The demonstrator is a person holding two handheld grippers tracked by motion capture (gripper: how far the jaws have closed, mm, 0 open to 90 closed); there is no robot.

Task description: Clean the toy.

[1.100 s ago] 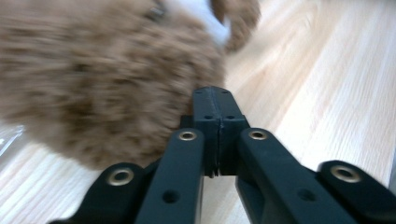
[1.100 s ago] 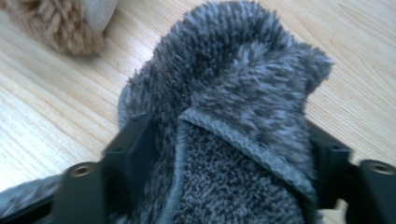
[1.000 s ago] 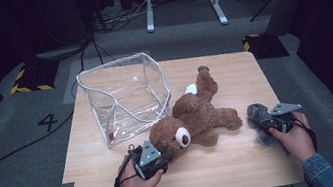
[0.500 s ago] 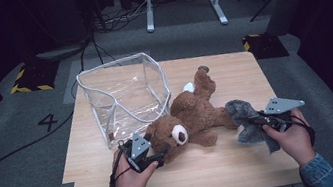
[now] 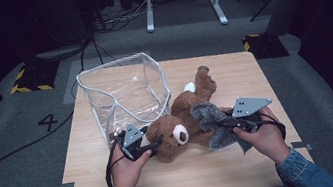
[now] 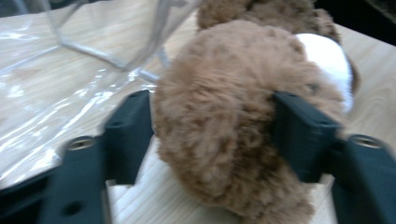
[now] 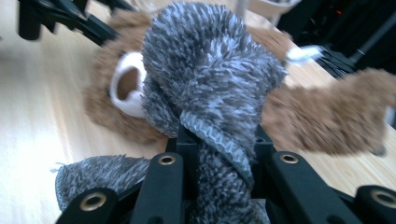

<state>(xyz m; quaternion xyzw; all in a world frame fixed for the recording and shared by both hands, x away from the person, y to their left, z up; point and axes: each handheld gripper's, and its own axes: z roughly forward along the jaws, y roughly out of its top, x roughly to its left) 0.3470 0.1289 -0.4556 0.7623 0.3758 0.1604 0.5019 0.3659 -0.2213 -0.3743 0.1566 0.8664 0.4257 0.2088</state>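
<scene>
From above, my left gripper [image 5: 155, 145] sits at the head of the teddy bear [image 5: 186, 120], which lies on the wooden table [image 5: 227, 172] just beside the clear plastic bag [image 5: 124, 95]. My right gripper [image 5: 222, 122] holds a grey fluffy cloth [image 5: 213, 126] over the bear's middle. I judge I am partway through wiping or covering the bear while steadying it.

In the left gripper view, my jaws stand on either side of the bear's head [image 6: 224, 121]. They have just been closing, and the pads now touch the fur on both sides, so I take this as a light pinch on the head. The bag's film [image 6: 70, 70] lies just to the left.

In the right gripper view, my jaws are pressed on a bunched fold of the cloth [image 7: 210, 88], which stands up in front of the bear's muzzle [image 7: 128, 91].

Next I should keep the head pinned and draw the cloth across the body without letting it slip.
</scene>
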